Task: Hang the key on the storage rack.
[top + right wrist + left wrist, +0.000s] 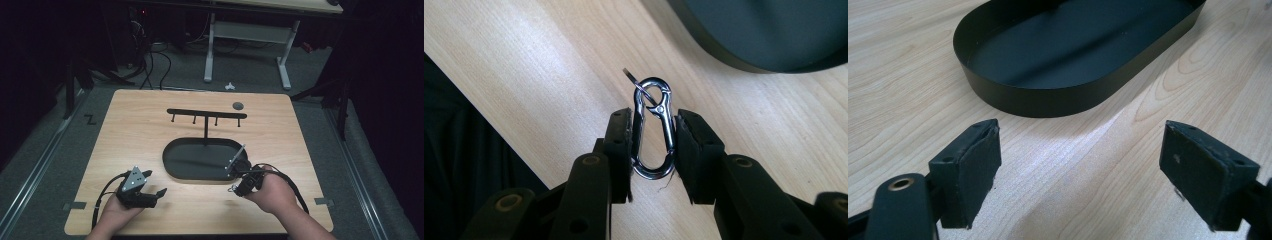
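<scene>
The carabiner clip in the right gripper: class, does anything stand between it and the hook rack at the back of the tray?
Nothing visible does. The carabiner is clamped in the right gripper by the tray's near right rim; the hook rack stands beyond, over open tray.

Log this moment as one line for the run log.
left tongs: open, empty, over table | right tongs: shut on carabiner clip | oval tray: empty | hook stand: bare
</scene>
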{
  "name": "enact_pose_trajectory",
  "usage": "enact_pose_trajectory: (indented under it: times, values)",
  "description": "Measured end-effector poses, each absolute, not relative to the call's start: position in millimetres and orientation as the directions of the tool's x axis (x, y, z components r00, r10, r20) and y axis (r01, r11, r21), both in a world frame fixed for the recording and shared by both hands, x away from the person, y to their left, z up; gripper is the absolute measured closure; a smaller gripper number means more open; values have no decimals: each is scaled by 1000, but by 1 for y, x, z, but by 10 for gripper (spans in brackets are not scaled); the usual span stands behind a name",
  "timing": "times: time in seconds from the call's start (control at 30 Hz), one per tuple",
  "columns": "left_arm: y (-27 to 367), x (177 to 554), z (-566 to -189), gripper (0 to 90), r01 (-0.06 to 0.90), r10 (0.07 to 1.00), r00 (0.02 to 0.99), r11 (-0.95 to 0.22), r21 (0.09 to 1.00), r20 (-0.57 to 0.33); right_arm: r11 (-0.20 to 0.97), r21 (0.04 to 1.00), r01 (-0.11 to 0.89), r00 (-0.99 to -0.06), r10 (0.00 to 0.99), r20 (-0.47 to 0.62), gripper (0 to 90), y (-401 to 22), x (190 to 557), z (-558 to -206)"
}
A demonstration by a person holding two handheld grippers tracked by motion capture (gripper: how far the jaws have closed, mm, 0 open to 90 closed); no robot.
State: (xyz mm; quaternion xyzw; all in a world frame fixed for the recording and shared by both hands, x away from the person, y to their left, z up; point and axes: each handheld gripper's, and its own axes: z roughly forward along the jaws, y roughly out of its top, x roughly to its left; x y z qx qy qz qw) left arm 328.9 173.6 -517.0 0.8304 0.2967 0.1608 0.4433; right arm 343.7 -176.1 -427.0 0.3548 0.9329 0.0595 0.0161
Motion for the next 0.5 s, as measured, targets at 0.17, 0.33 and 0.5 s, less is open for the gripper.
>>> enact_pose_trajectory:
  times: [0.17, 0.33, 0.5]
  values:
    - [174, 329, -517, 174, 351, 636, 772, -430, 831, 3, 722, 133, 678, -730, 683, 11, 686, -182, 347, -420]
    - [174, 329, -517, 174, 349, 636, 772, -428, 833, 3, 708, 148, 691, -716, 698, 0, 686, -190, 353, -411]
    - [174, 329, -517, 174, 350, 634, 773, -431, 832, 3, 666, 156, 730, -674, 739, -3, 686, -198, 358, -400]
